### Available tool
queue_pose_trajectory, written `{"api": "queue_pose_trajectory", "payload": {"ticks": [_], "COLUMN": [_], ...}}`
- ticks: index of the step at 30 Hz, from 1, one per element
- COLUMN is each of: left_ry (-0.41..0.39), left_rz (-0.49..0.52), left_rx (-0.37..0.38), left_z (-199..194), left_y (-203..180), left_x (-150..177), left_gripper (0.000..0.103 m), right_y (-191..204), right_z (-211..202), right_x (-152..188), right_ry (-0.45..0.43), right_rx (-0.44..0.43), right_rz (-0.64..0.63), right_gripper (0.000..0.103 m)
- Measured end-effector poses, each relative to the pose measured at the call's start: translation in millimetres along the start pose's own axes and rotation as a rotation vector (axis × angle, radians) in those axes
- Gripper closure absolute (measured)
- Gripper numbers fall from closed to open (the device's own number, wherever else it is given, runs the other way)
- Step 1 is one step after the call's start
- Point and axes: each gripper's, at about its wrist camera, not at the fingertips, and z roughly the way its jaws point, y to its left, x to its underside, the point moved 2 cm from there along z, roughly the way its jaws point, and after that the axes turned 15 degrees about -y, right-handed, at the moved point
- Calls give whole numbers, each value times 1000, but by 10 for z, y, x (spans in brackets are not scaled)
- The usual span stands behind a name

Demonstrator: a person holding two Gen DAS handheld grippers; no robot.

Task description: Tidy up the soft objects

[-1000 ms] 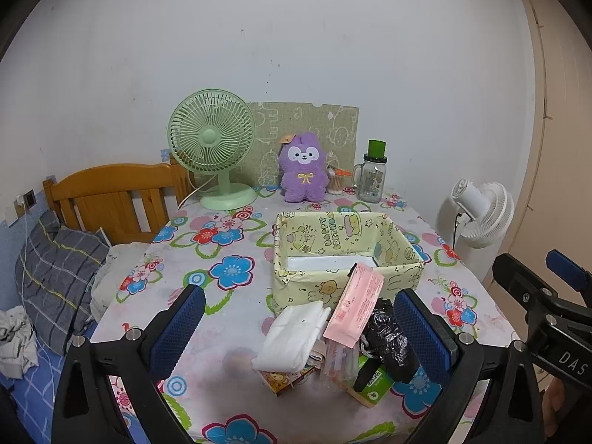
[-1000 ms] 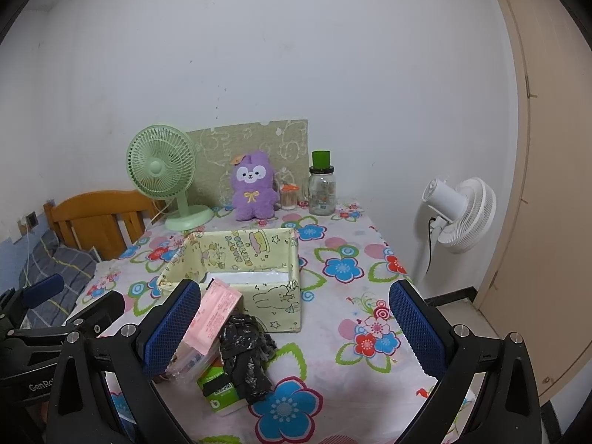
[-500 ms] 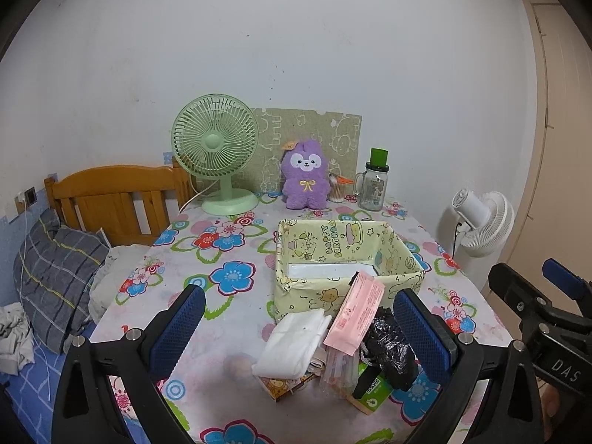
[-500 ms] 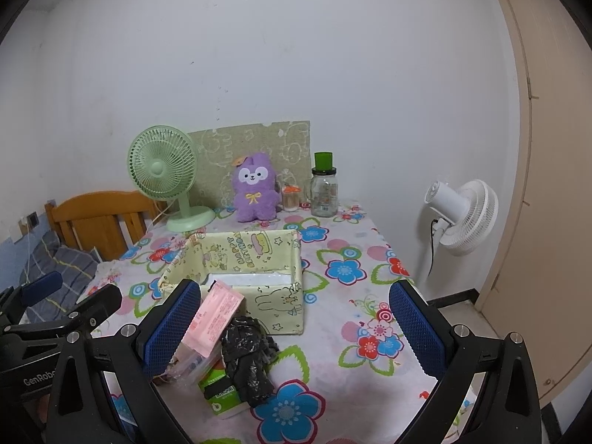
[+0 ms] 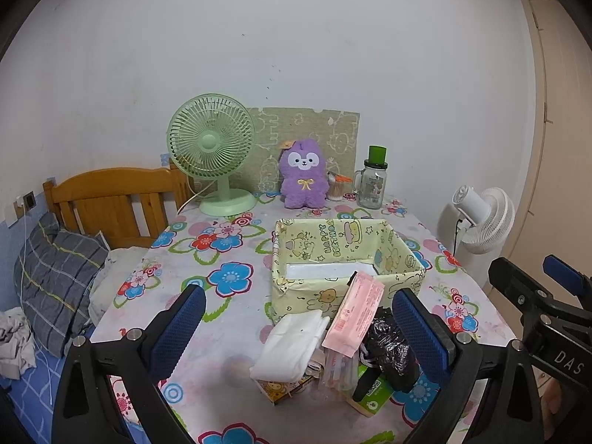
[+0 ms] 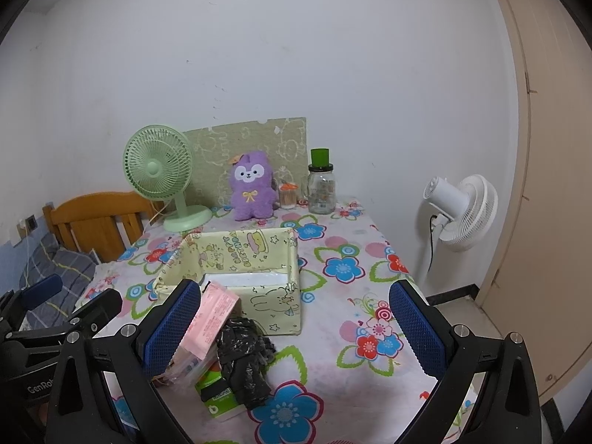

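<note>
A yellow patterned box [image 5: 344, 255] [image 6: 236, 259] stands open on the floral table. In front of it lies a pile: a folded white cloth [image 5: 292, 344], a pink packet [image 5: 355, 312] [image 6: 212, 318], a crumpled black bag [image 5: 388, 347] [image 6: 244, 355] and a green carton [image 5: 372, 396] [image 6: 216, 394]. A purple plush toy [image 5: 303, 174] [image 6: 251, 187] sits at the back. My left gripper [image 5: 296, 336] is open and empty, hovering before the pile. My right gripper [image 6: 292, 333] is open and empty, to the right of the pile.
A green desk fan [image 5: 212, 148] [image 6: 161, 170], a glass jar with a green lid [image 5: 372, 181] [image 6: 321, 185] and a small cotton swab jar [image 6: 288, 196] stand at the back. A white floor fan [image 5: 481, 218] [image 6: 458, 209] is right of the table. A wooden headboard [image 5: 114, 199] is left.
Both grippers have drawn back and risen slightly, so the table and pile look a little smaller. Nothing on the table has moved.
</note>
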Motion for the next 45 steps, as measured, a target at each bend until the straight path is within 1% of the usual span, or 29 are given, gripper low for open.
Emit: {"api": "queue_pose_trajectory", "payload": {"ticks": [8,27,31,37,45], "left_ry": [10,16,14,16,20], "left_rz": [6,9,8,9,8], "left_rx": [-6,7,8,8,10], "left_z": [43,77,77,77,82], "left_y": [-13,-59,-60,-65,-90], "left_x": [9,35,35,37,67], "left_gripper": [4,9,10,13,14], "right_y": [-15,-2,16,12,14], "right_z": [25,50,47,56,67], "right_x": [10,46,59,61,66], "right_ry": [5,12,12,16,20], "right_rx": [0,2,8,7,5], "right_rz": [0,-2,-12,-11,-10], "right_gripper": [1,1,3,3,3]}}
